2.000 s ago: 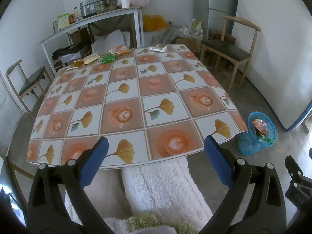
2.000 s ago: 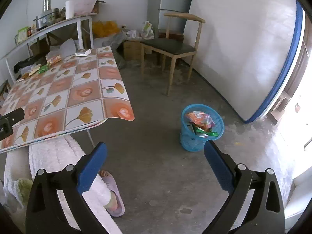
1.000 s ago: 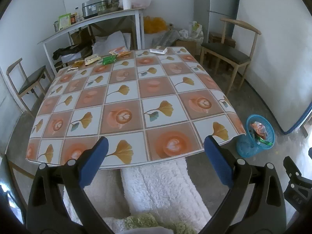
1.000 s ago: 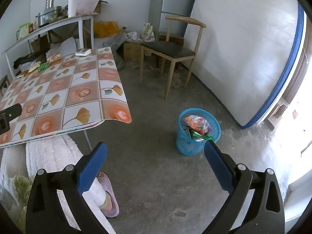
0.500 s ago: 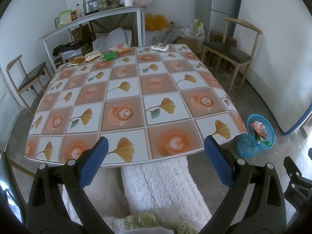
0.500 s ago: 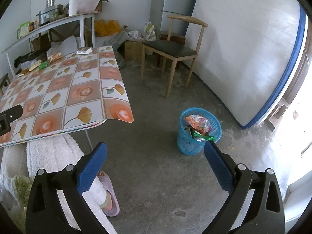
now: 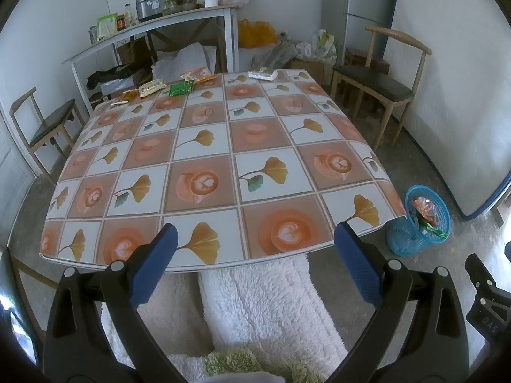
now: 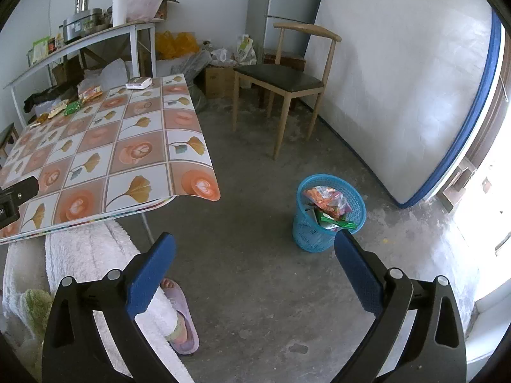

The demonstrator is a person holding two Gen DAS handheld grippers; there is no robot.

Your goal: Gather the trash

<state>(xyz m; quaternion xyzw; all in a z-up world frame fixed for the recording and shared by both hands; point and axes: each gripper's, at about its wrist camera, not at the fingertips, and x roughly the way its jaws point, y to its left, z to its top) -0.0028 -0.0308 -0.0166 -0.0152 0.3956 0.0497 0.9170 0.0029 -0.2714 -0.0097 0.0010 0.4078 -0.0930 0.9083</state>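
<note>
Both the left claw [image 7: 252, 255] and right claw [image 8: 254, 255] gape wide and empty, some wrappers already fill the blue basket [image 8: 329, 214] on the floor, while several packets [image 7: 180, 87] wait along the bench's [image 7: 287, 134] far edge.

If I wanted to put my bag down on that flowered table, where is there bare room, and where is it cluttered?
Most of the table is bare: the whole near edge, the middle, and the right side above the blue basket. Clutter sits only along the far edge: the green packet with other snack wrappers at the far left, and a white box at the far right.
</note>
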